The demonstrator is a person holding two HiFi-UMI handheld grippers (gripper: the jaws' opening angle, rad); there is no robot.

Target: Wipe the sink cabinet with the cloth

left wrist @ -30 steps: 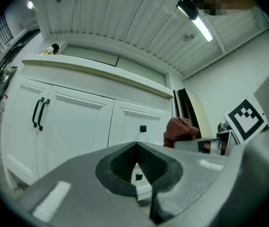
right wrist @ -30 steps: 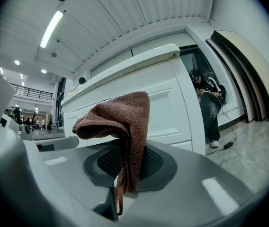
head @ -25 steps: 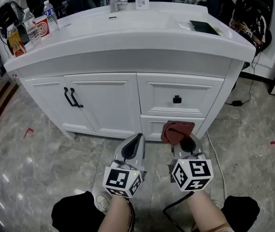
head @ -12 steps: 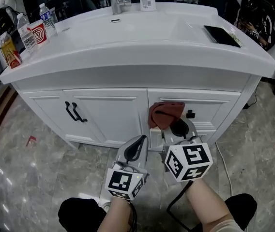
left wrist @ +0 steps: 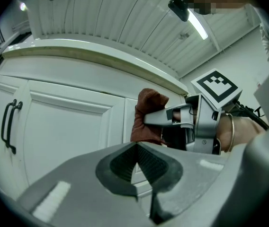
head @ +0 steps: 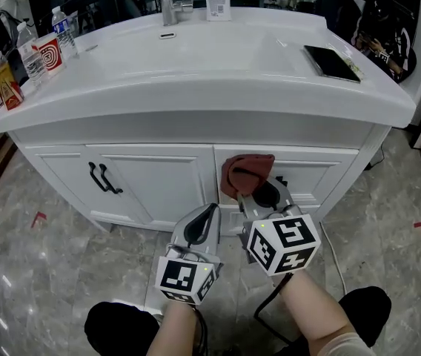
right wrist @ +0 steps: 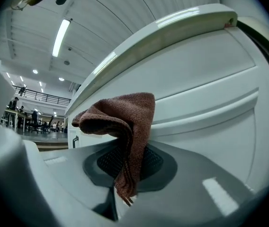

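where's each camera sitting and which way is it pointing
Head view: on the head, looking steeply down at the cabinet; left gripper, right gripper and arms show.
Left gripper view: on the left gripper, facing the cabinet doors; its shut jaws show.
Right gripper view: on the right gripper, looking up at the drawer front; its jaws grip the cloth.
Shared: all three views show the cloth.

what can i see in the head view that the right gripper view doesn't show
Only the head view shows the countertop with its water bottles, tap and dark tablet, plus the left gripper, shut and empty. Only the right gripper view shows the ceiling lights and a distant hall. Both show the brown cloth pinched in the right gripper, close to the white cabinet front.
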